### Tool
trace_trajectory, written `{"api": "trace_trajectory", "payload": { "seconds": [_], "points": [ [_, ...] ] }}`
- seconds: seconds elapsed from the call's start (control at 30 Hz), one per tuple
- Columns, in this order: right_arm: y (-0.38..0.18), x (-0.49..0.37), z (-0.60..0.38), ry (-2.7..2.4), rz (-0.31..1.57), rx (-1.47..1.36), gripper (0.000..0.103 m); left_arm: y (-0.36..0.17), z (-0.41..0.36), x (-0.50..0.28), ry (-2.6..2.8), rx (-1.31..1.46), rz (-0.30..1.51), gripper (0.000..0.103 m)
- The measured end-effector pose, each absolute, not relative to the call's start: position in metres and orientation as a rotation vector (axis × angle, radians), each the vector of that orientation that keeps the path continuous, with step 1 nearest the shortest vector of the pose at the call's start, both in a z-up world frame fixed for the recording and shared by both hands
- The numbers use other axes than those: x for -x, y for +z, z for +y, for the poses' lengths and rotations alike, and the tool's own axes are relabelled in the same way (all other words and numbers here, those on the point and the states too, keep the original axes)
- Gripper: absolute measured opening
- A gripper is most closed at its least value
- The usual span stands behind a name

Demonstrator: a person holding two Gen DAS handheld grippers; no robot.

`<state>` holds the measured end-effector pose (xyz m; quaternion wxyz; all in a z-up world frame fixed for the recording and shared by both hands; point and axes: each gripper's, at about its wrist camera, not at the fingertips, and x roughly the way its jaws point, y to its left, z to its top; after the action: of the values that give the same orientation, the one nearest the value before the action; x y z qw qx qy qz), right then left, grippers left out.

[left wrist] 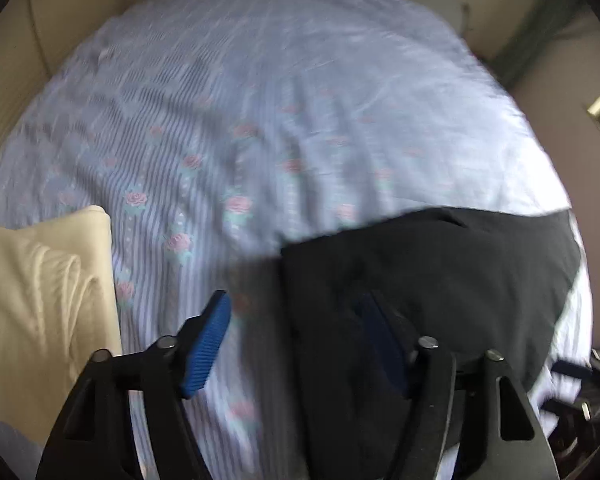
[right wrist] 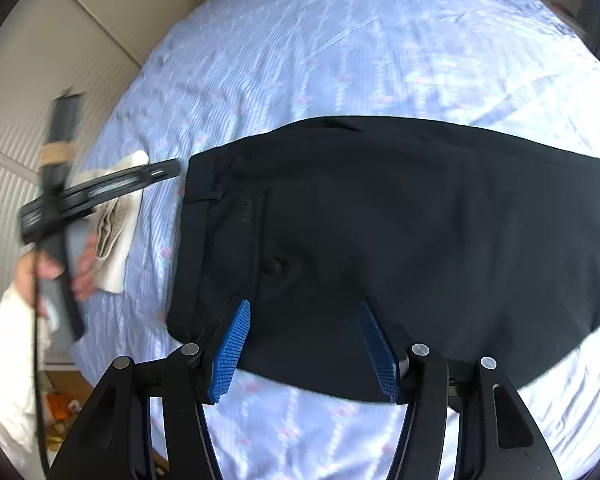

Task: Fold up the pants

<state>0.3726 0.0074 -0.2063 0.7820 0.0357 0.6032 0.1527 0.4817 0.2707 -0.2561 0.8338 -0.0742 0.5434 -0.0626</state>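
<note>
Pants (right wrist: 400,240) lie flat on the bed (right wrist: 340,40), waistband at left, laid out for folding. Right gripper (right wrist: 304,344) hovers over the near edge, jaws apart, empty. Left gripper (left wrist: 296,344) likewise at the waistband end, jaws apart. No legible writing or labels.

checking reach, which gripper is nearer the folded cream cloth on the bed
Left. The left gripper hangs just beside the folded cream cloth; the right gripper hovers over the black pants, farther off.
</note>
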Motion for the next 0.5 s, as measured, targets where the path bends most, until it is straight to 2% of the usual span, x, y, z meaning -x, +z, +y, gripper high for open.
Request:
{"api": "trace_trajectory", "payload": {
  "seconds": [0.17,0.33,0.5],
  "points": [
    [-0.201,-0.339,-0.048,0.288,1.301,-0.094,0.059,-0.238,0.247,-0.405,-0.091,0.269,1.13,0.076],
    [-0.212,-0.302,-0.097,0.216,1.334,-0.159,0.059,-0.27,0.213,-0.334,-0.005,0.517,1.169,0.08],
    [-0.246,-0.28,-0.105,0.163,1.429,-0.199,0.059,-0.31,0.215,-0.316,0.101,0.699,1.134,0.081]
  ]
}}
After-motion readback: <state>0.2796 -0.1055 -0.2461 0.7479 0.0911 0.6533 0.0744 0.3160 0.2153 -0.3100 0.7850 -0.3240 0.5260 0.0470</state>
